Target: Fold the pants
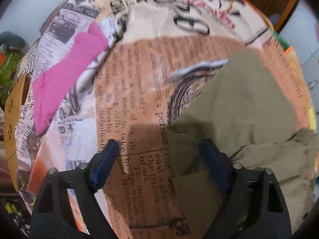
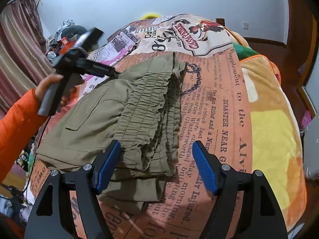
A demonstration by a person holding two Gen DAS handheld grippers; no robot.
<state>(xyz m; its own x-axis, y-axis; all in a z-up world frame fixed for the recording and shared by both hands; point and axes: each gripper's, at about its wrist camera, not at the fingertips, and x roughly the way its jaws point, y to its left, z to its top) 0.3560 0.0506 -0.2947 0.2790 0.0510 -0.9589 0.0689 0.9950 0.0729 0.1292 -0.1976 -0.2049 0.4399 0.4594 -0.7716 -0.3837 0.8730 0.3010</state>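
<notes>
The right gripper, black-framed with blue ribbed pads, is held with its jaws wide apart and nothing between them, just above the near edge of the olive-green cotton pants. The left gripper, of the same build, is likewise spread and empty; in the right wrist view it is seen raised off the far-left side of the pants, gripped by a hand in an orange sleeve.

The pants lie on the newspaper-print bedspread, folded into a compact stack of several layers, the gathered elastic waistband uppermost toward the right side of the stack and a flap pocket to its left. Lower layers protrude slightly at the near edge.

A pink cloth lies on the bedspread well apart from the pants, beyond their far-left side.

The folding is judged essentially complete: both tools are free of the pants. At most, squaring of the uneven near edges appears to remain.
</notes>
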